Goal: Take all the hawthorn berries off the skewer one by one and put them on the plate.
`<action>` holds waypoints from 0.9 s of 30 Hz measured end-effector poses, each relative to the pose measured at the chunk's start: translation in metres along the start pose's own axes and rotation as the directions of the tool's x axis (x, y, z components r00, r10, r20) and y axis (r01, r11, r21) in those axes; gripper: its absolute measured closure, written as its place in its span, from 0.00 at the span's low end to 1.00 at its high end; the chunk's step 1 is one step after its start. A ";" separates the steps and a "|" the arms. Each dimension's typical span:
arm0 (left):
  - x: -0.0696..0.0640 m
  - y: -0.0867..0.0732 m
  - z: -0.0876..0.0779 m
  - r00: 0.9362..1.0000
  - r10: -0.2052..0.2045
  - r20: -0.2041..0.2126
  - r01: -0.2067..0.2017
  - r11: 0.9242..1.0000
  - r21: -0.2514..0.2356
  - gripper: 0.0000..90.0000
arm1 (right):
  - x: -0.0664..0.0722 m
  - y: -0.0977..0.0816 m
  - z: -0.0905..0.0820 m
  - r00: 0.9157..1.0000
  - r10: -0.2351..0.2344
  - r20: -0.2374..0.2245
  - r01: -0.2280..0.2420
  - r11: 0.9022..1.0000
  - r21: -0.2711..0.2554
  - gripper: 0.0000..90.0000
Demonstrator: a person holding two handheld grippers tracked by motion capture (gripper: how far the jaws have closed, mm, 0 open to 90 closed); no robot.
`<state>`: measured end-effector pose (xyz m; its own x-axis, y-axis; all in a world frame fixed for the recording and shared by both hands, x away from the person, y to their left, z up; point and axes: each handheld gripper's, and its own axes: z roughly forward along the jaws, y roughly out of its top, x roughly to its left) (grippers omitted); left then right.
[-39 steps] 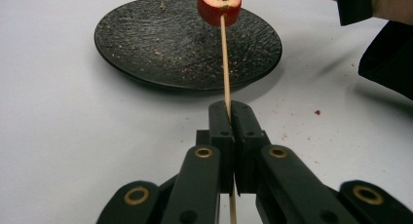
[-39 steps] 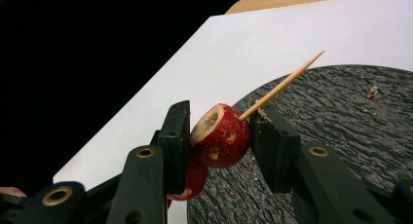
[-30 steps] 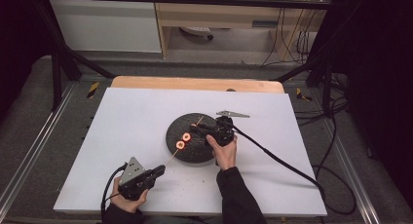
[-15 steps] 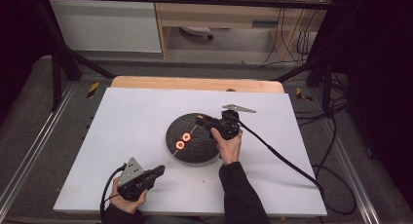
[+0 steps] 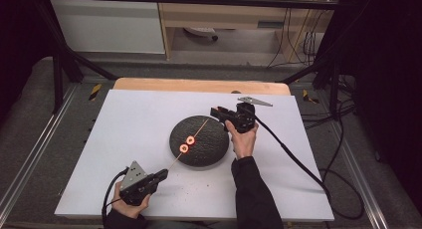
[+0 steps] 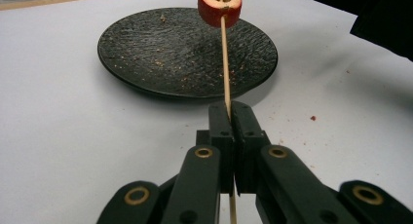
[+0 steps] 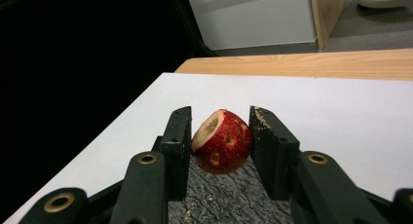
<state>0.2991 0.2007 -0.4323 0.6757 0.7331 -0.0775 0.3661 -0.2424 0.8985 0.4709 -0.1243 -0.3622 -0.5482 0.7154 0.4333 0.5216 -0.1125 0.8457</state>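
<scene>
Near edge of white tabletop [image 5: 124,119], toward its left corner: left gripper [image 5: 160,175] clamped on a thin wooden skewer [image 5: 175,161], jaws pressed flat together around the stick in the left gripper view. Skewer slanting away over the black plate [image 5: 211,149] at mid-table, two red fruit pieces [image 5: 187,144] threaded on it, round, hollow-cored, cut faces pale. Plate round, matte, rough-grained, dusted with pale crumbs; a few red specks on the white surface beside it. Beyond, over the plate's far right rim: right gripper [image 5: 216,112] gripping a red fruit chunk [image 7: 221,141], skin glossy with small pits, one pale cut face turned to the left jaw, crumbs on the right pad. Compared with a second ago, right gripper farther from the threaded pieces and higher, nearer the far edge; left gripper unmoved. Past the tabletop's far edge, a strip of bare wood [image 5: 199,84].
</scene>
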 end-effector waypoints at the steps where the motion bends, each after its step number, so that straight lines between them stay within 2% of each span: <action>1: 0.000 0.000 0.000 1.000 0.000 -0.001 0.000 1.000 0.000 0.98 | -0.001 0.001 -0.001 1.000 0.000 0.004 0.000 1.000 -0.001 0.69; 6: 0.001 0.000 -0.001 1.000 -0.004 -0.004 0.004 1.000 -0.003 0.98 | -0.003 0.002 -0.003 1.000 -0.006 0.016 0.006 1.000 0.003 0.69; 11: 0.002 0.000 -0.001 1.000 -0.009 -0.009 0.009 1.000 -0.005 0.98 | -0.007 -0.006 -0.003 1.000 0.000 0.020 0.000 1.000 0.023 0.69; 20: 0.003 0.000 -0.001 1.000 -0.008 -0.012 0.008 1.000 -0.003 0.98 | -0.008 -0.032 0.010 1.000 0.001 0.006 -0.002 0.996 0.089 0.69; 27: 0.003 0.000 -0.001 1.000 -0.010 -0.014 0.010 1.000 0.000 0.98 | -0.007 -0.054 0.023 1.000 -0.016 0.005 0.015 0.987 0.158 0.69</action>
<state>0.3003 0.2036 -0.4319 0.6633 0.7440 -0.0806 0.3729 -0.2352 0.8976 0.4615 -0.1070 -0.4181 -0.5531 0.7207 0.4179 0.6101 0.0087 0.7923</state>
